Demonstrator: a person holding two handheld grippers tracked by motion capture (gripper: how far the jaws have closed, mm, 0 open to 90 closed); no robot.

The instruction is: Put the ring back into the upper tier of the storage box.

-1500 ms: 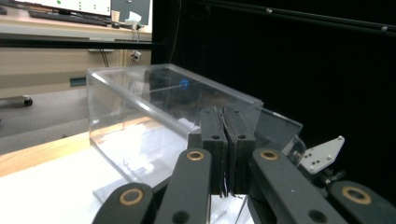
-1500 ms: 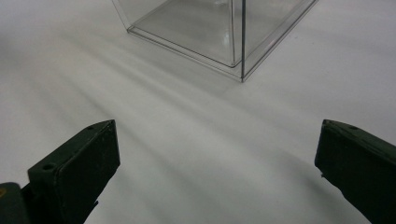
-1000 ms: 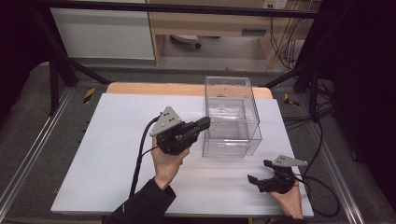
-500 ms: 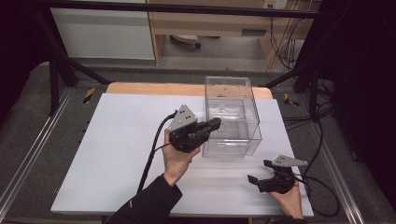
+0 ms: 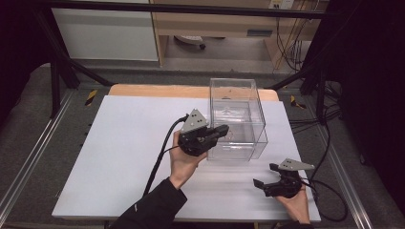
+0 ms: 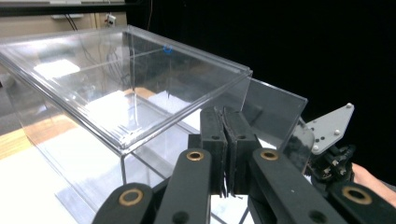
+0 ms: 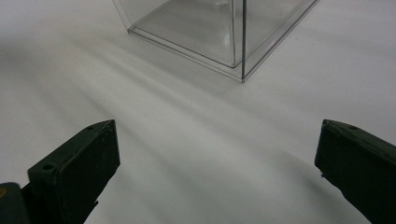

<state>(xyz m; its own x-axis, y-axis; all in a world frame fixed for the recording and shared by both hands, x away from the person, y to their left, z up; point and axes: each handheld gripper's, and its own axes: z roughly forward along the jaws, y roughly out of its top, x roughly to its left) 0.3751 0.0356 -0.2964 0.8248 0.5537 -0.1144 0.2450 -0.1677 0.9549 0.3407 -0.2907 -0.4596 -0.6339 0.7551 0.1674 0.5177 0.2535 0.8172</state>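
Observation:
A clear plastic box (image 5: 236, 119) stands on the white tabletop (image 5: 119, 157), right of centre. My left gripper (image 5: 223, 130) is held above the table at the box's near left side, its tips at the front wall. In the left gripper view the box (image 6: 116, 88) is close ahead and my left gripper (image 6: 225, 116) is shut, the pads pressed together just under the box's top edge with nothing seen between them. My right gripper (image 5: 263, 174) rests low near the table's front right, open and empty. In its own view my right gripper (image 7: 217, 144) points toward the box's corner (image 7: 210, 28).
A wooden strip (image 5: 157, 90) runs along the table's far edge, with metal rails (image 5: 28, 157) at both sides. Cables (image 5: 329, 191) trail off the right edge. Past the box, the left gripper view shows the right gripper (image 6: 327, 154) and a hand.
My left gripper has moved right and slightly nearer, up to the clear box's front left. The right gripper has stayed in place.

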